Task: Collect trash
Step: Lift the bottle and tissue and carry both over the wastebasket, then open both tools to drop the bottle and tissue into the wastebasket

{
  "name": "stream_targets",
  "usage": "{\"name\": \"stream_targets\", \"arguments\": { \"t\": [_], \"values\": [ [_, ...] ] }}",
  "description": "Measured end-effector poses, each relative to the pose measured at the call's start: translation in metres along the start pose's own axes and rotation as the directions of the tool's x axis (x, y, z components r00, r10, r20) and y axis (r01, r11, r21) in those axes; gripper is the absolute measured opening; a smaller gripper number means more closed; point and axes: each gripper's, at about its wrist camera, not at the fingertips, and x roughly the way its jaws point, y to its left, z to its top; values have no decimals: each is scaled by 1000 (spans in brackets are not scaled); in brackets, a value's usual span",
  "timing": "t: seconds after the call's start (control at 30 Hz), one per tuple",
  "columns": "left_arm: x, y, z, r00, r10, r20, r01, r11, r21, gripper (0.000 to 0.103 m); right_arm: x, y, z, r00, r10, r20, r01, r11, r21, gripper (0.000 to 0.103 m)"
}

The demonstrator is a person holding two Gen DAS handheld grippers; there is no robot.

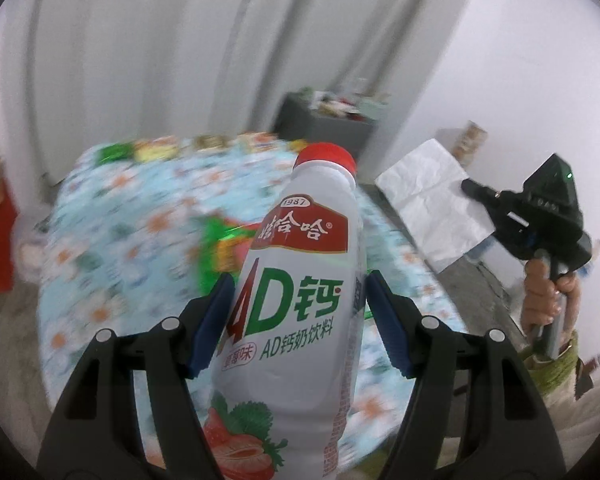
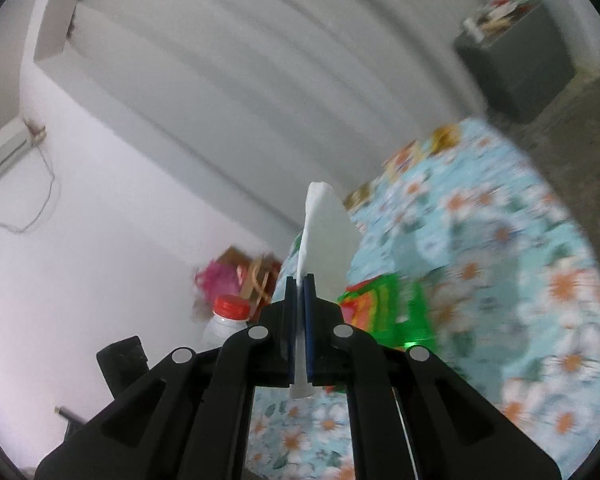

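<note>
Worktop [image 1: 100, 280] has wrappers left: green pack [image 1: 216, 248] mid-cloth, more along far edge. Left hand-held gripper [image 1: 300, 312] clamps bottle [image 1: 296, 300], lifted clear. Right hand-held gripper [image 2: 299, 320] pinches tissue [image 2: 326, 236]. Neither binned; no bin identifiable. Left view shows tissue's full sheet; right view only edge-on.

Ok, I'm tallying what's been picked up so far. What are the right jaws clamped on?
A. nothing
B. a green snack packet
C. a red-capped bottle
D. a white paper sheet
D: the right gripper has its jaws shut on a white paper sheet, which sticks out past them.
</note>
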Motion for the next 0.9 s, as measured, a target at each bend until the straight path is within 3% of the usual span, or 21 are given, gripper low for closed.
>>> {"name": "stream_targets", "arguments": {
  "t": [0.13,0.3,0.4,0.5,0.57,0.67,0.83,0.9],
  "values": [
    [31,-60,18,995,-99,-25,102,989,112,64,-64,-26,-4,992,-75,105,71,997,41,4],
    [84,-141,33,965,-238,-106,255,946,201,64,-153,-73,-21,949,-215,231,185,972,145,4],
    [129,-204,36,926,-323,-197,364,900,239,64,-204,-109,-40,902,-325,285,259,934,245,4],
    [175,-262,32,885,-365,-287,438,862,255,64,-248,-149,-62,839,-446,311,329,872,361,4],
    [208,-297,25,854,-379,-357,479,839,257,64,-274,-178,-78,799,-511,318,350,825,444,4],
    [259,-345,6,810,-371,-455,521,811,266,64,-301,-220,-100,760,-572,307,353,761,544,4],
    [351,-411,-37,724,-311,-616,546,805,234,64,-317,-288,-124,740,-615,272,314,674,669,4],
    [379,-429,-48,707,-286,-647,542,806,236,64,-320,-308,-127,738,-619,269,293,652,699,4]
  ]
}}
